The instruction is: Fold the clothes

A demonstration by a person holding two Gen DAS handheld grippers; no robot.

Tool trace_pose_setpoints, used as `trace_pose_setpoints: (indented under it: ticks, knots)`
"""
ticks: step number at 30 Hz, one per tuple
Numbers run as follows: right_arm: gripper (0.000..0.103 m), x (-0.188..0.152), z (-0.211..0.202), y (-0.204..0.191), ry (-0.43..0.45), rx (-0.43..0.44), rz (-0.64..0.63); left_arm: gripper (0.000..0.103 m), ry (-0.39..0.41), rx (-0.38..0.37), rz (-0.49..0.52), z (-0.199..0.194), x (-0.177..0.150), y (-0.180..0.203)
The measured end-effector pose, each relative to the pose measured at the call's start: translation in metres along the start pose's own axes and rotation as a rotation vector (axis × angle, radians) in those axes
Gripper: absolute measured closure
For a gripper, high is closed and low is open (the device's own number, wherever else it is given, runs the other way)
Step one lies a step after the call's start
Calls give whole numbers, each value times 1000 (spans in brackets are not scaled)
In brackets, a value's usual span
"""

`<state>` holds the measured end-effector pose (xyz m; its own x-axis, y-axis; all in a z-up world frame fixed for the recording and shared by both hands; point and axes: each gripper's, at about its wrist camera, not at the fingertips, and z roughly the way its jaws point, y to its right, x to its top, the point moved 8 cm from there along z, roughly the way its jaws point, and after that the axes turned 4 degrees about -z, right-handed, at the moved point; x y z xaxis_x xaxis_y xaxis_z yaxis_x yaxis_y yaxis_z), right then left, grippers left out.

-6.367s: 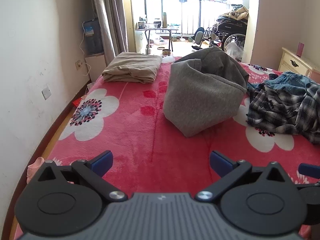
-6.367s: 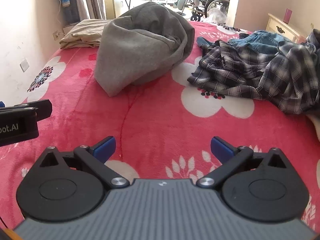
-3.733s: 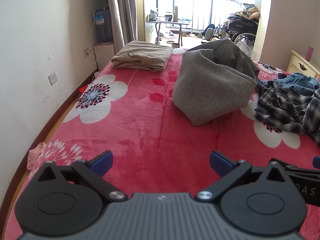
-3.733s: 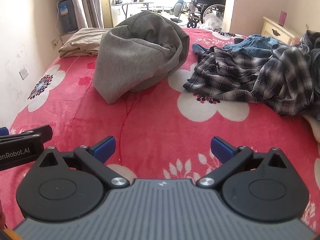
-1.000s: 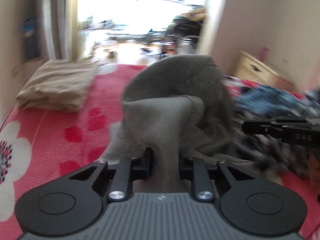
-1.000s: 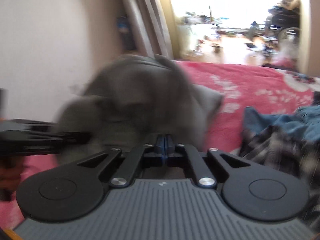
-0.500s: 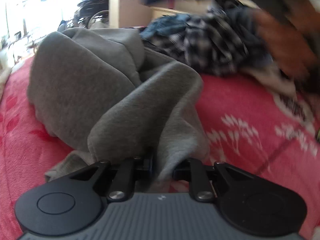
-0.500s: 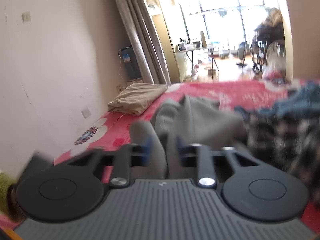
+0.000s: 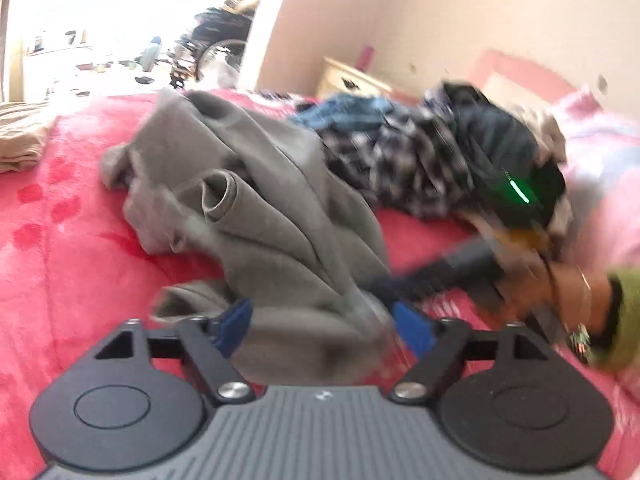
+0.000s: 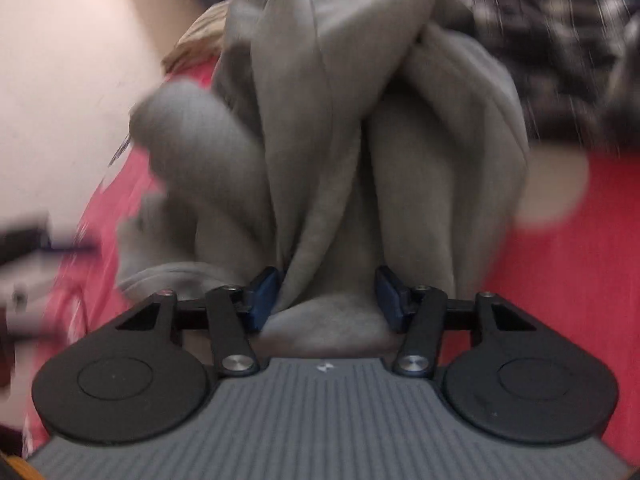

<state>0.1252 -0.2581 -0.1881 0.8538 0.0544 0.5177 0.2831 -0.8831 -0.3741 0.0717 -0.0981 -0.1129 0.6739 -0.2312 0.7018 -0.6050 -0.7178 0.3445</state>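
Grey sweatshirt (image 9: 260, 208) lies crumpled on the pink floral blanket (image 9: 60, 264), its near edge bunched right between our left gripper (image 9: 326, 322) fingers, which stand spread wide with fabric in the gap but not pinched. Our right gripper (image 10: 326, 294) is also parted, its blue pads (image 10: 264, 292) flanking a thick fold of the same sweatshirt (image 10: 340, 120) without clamping it. A plaid shirt (image 9: 404, 160) is heaped just beyond, touching the sweatshirt.
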Motion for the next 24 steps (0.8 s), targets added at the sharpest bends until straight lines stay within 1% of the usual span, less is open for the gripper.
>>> trace_pose_setpoints:
  ticks: [2,4,6,7,9,11,12,13,14,15,16,17,18,19,20,22,23,24]
  knots:
    - [55,-19,-15,-6,-2,18,8,16,13,44,-28,9,11,-12]
    - [55,-31,-25,-12,-14,30,8,14,10,83,-78,23,20,-24]
    - [55,-42,-30,-17,-49,37,4,14,10,121,-129,37,27,-36]
    - [57,-52,-29,-21,-74,37,-6,14,12,140,-156,45,30,-42]
    - [58,-73,-28,-28,-125,36,-30,14,11,172,-200,59,33,-50]
    - [57,-80,-33,-39,-112,5,-116,16,11,196,-217,72,34,-56]
    - [57,-82,-36,-44,-110,-2,-132,19,9,213,-217,79,33,-58]
    - [57,-82,-38,-47,-111,-2,-140,28,-3,229,-217,85,30,-60]
    - [57,-81,-40,-48,-111,3,-147,34,-16,229,-219,92,27,-60]
    - [57,-76,-44,-46,-105,16,-133,45,-29,228,-221,98,25,-60]
    - [57,-70,-49,-44,-98,29,-118,54,-34,218,-222,100,21,-59]
    - [57,-65,-53,-42,-90,43,-102,57,-36,211,-212,100,18,-57]
    - [57,-54,-62,-37,-52,57,-76,62,-40,207,-186,99,14,-54]
    - [57,-37,-72,-33,2,68,-49,65,-44,203,-159,98,10,-50]
    - [56,-20,-82,-28,58,79,-22,66,-55,198,-134,99,6,-45]
    - [54,19,-102,-23,193,76,-7,67,-82,176,-114,99,-3,-37]
    - [53,29,-108,-19,249,56,-26,67,-90,169,-107,98,-6,-34]
    - [49,45,-105,-23,282,20,-69,67,-99,164,-99,97,-9,-31]
